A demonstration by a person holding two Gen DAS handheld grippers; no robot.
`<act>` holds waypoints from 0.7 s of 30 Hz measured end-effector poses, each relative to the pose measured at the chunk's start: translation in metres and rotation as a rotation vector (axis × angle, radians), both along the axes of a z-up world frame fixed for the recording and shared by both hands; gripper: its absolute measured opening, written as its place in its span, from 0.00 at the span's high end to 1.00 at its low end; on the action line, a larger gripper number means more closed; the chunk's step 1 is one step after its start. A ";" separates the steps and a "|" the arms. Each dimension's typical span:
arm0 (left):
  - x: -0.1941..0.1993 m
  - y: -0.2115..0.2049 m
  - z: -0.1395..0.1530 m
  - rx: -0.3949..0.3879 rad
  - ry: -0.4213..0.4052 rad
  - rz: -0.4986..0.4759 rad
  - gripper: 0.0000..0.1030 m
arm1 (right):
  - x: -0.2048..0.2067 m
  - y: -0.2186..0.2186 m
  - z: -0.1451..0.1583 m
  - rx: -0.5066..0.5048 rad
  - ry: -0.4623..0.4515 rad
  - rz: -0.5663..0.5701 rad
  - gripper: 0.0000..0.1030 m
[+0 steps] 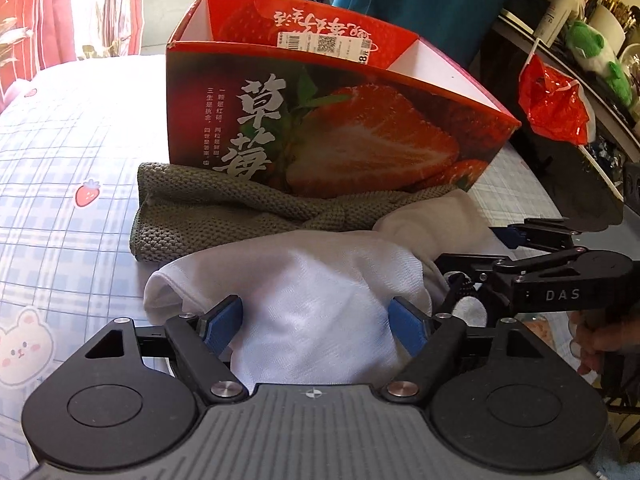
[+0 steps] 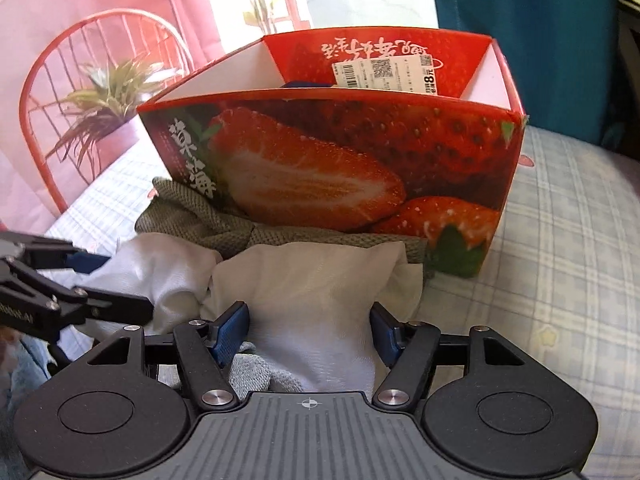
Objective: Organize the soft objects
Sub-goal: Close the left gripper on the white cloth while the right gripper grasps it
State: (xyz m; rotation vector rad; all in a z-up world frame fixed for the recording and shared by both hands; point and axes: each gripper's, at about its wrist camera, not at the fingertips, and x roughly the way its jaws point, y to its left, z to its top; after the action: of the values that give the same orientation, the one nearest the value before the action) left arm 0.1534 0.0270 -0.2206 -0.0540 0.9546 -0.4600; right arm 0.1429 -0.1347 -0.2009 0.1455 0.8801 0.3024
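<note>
Grippers (image 1: 318, 322) (image 2: 310, 330) agape astride white socks (image 1: 304, 280)

Both tongs angled down side by side, left tongs (image 1: 316, 322) spread wide, right tongs (image 2: 308, 330) spread narrower at 3 o'clock.

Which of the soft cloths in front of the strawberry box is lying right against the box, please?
The olive green knitted cloth: it lies along the foot of the strawberry box. The white cloth and the cream cloth lie nearer the grippers, overlapping it.
</note>
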 end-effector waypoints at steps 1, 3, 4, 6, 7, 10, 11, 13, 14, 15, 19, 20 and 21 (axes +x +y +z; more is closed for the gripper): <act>0.001 0.000 -0.002 -0.007 0.002 0.009 0.20 | 0.000 0.000 -0.001 0.007 -0.004 -0.005 0.40; 0.002 0.003 -0.007 -0.033 0.013 0.028 0.20 | -0.001 0.002 -0.004 0.014 -0.018 -0.013 0.41; 0.003 0.004 -0.010 -0.044 0.017 0.036 0.20 | -0.002 0.002 -0.006 0.016 -0.025 -0.017 0.42; 0.003 0.006 -0.013 -0.061 0.019 0.048 0.20 | -0.005 0.002 -0.010 0.026 -0.039 -0.036 0.44; 0.001 0.007 -0.014 -0.068 0.019 0.052 0.20 | -0.006 0.001 -0.012 0.038 -0.042 -0.048 0.45; 0.000 0.010 -0.016 -0.092 0.024 0.056 0.26 | -0.010 -0.004 -0.015 0.108 -0.035 -0.096 0.49; -0.001 0.010 -0.016 -0.104 0.026 0.049 0.33 | -0.011 -0.006 -0.016 0.131 -0.034 -0.112 0.51; -0.003 0.010 -0.013 -0.120 0.023 0.032 0.49 | -0.014 -0.009 -0.017 0.162 -0.032 -0.129 0.58; -0.004 0.009 -0.011 -0.116 0.010 0.026 0.57 | -0.014 -0.010 -0.016 0.173 -0.032 -0.133 0.61; -0.005 0.008 -0.008 -0.111 -0.005 0.020 0.61 | -0.016 -0.011 -0.015 0.179 -0.035 -0.132 0.67; -0.010 0.011 0.001 -0.127 -0.036 0.015 0.71 | -0.019 -0.013 -0.004 0.172 -0.057 -0.092 0.78; -0.012 0.013 0.003 -0.135 -0.042 0.020 0.71 | -0.020 -0.013 0.000 0.167 -0.066 -0.079 0.78; -0.013 0.015 0.006 -0.149 -0.048 0.024 0.72 | -0.021 -0.012 0.004 0.159 -0.077 -0.065 0.79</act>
State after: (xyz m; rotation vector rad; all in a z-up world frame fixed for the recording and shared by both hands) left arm 0.1402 0.0421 -0.2147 -0.1882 0.8710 -0.5070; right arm 0.1223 -0.1462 -0.1971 0.3072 0.7737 0.3152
